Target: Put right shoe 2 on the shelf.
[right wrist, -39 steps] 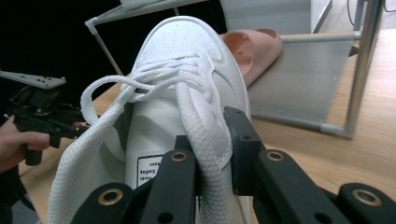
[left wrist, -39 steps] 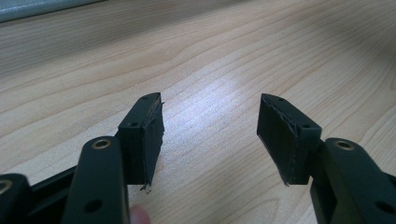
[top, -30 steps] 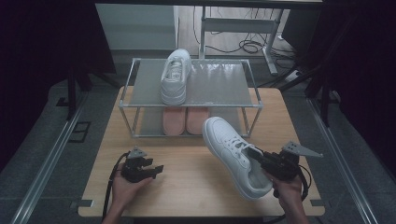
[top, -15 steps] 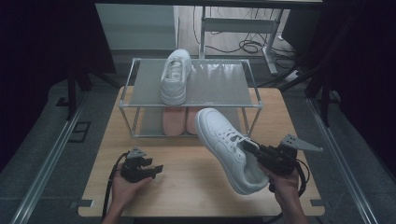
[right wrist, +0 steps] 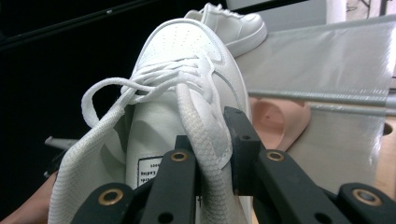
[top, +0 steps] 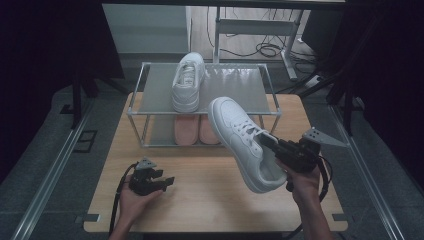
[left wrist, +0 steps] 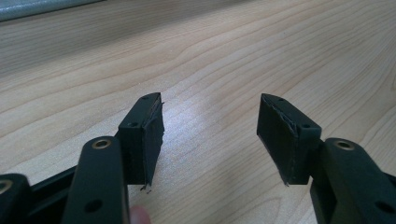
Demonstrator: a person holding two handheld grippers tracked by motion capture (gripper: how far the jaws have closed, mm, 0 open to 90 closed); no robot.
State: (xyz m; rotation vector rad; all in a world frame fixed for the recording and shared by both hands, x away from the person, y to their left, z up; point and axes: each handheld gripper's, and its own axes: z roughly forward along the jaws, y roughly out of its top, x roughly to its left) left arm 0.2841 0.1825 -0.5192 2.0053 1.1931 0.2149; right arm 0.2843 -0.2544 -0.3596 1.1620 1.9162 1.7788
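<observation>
The right gripper [top: 278,149] is clamped on the collar and tongue of a white sneaker [top: 245,142], holding it off the wooden table [top: 210,200], just in front of the shoe rack [top: 150,95] with its toe tilted up towards the rack's top shelf. A second white sneaker [top: 188,82] sits on that top shelf, and a pink pair [top: 197,129] on the shelf beneath. The left gripper [top: 159,181] rests low over the table, well in front of the rack, with its jaws apart and nothing between them.
</observation>
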